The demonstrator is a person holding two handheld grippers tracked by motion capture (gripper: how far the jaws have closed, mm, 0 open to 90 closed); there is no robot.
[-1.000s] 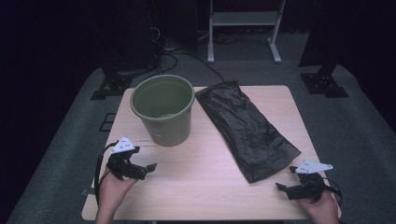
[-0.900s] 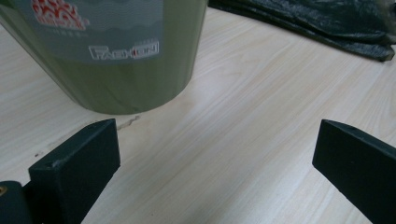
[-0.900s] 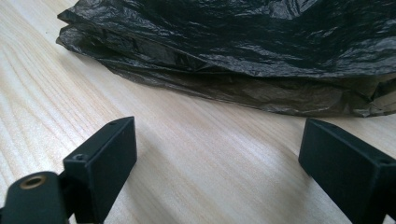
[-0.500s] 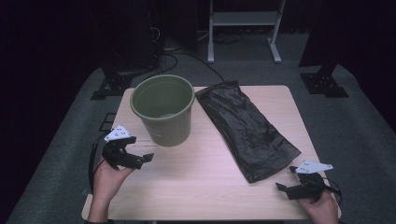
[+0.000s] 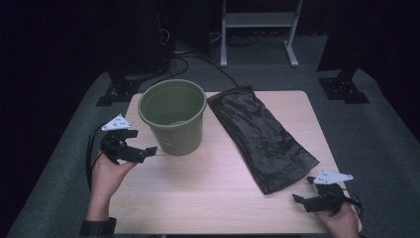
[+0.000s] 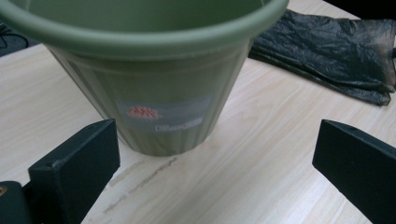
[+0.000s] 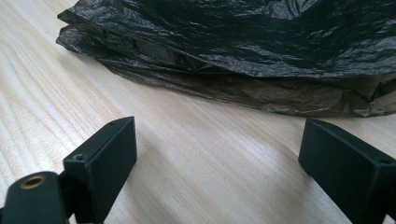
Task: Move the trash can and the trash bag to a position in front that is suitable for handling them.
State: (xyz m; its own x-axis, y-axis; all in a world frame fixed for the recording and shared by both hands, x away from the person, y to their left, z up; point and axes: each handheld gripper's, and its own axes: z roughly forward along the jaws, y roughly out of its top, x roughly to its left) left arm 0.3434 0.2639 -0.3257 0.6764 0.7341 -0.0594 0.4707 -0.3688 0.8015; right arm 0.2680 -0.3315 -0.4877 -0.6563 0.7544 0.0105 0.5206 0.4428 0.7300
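Observation:
An olive green plastic bin [image 5: 173, 116] stands upright at the back left of the wooden table [image 5: 198, 198]; its ribbed wall with a grey label [image 6: 163, 114] rises close ahead in the left gripper view. A flat black plastic bag [image 5: 260, 136] lies to the bin's right, its folded near edge [image 7: 224, 88] just ahead in the right gripper view. My left gripper [image 5: 148, 150] hovers open beside the bin's lower left side, apart from it, jaws wide and empty [image 6: 215, 177]. My right gripper [image 5: 299, 199] rests open near the front right edge, short of the bag's corner, nothing between its jaws [image 7: 217, 177].
A dark carpeted floor surrounds the table. Black stand bases [image 5: 119, 89] and cables lie behind the table at the left, a white metal frame [image 5: 257, 29] stands at the back, and another dark stand base [image 5: 344, 87] sits at the right rear.
My left gripper has risen and moved away from the front edge toward the bin. The right gripper, the bin and the bag have stayed where they were.

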